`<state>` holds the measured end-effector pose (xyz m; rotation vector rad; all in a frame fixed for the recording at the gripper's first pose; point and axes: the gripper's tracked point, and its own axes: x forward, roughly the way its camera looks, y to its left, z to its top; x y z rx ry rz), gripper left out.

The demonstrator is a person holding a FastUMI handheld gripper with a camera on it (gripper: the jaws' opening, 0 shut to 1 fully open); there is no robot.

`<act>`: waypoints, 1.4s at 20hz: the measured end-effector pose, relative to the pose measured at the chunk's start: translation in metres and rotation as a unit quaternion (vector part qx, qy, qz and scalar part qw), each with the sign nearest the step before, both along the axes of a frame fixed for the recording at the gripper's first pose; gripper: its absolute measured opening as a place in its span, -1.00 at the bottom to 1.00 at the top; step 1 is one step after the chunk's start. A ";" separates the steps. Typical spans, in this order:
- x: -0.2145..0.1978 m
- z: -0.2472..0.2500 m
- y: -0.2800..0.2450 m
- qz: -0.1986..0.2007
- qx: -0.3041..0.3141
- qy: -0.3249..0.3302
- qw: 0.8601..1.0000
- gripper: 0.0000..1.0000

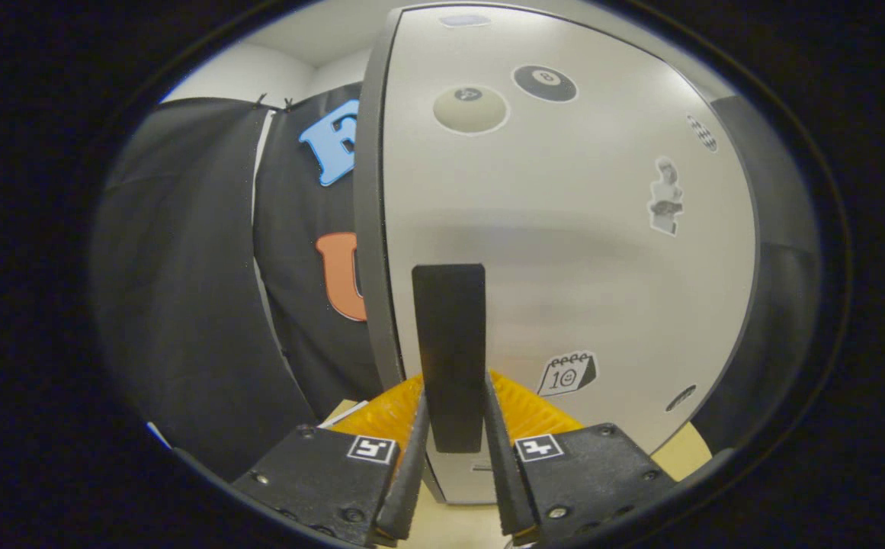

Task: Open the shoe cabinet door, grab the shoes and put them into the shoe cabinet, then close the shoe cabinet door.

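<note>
The shoe cabinet door (564,252) is a pale panel with a dark frame and several stickers, standing right in front of me. A black vertical handle (450,343) juts from the door near its left edge. My gripper (453,415) is closed around the lower part of that handle, one finger pressing on each side. I cannot tell from here whether the door stands ajar. The shoes are out of sight.
Black cloth (206,305) hangs as the booth wall to the left of the cabinet. A light wooden surface (465,526) lies below the cabinet and under the fingers. The cabinet's dark side (777,305) runs along the right.
</note>
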<state>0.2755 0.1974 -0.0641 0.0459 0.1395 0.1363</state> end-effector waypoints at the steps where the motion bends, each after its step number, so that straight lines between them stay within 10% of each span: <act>1: 0.002 -0.001 -0.001 -0.001 -0.006 0.000 1.000 -0.08; 12: -0.016 -0.004 -0.005 0.012 -0.010 0.013 1.000 -0.39; 28: -0.172 -0.007 -0.087 0.045 0.001 0.017 0.999 -0.45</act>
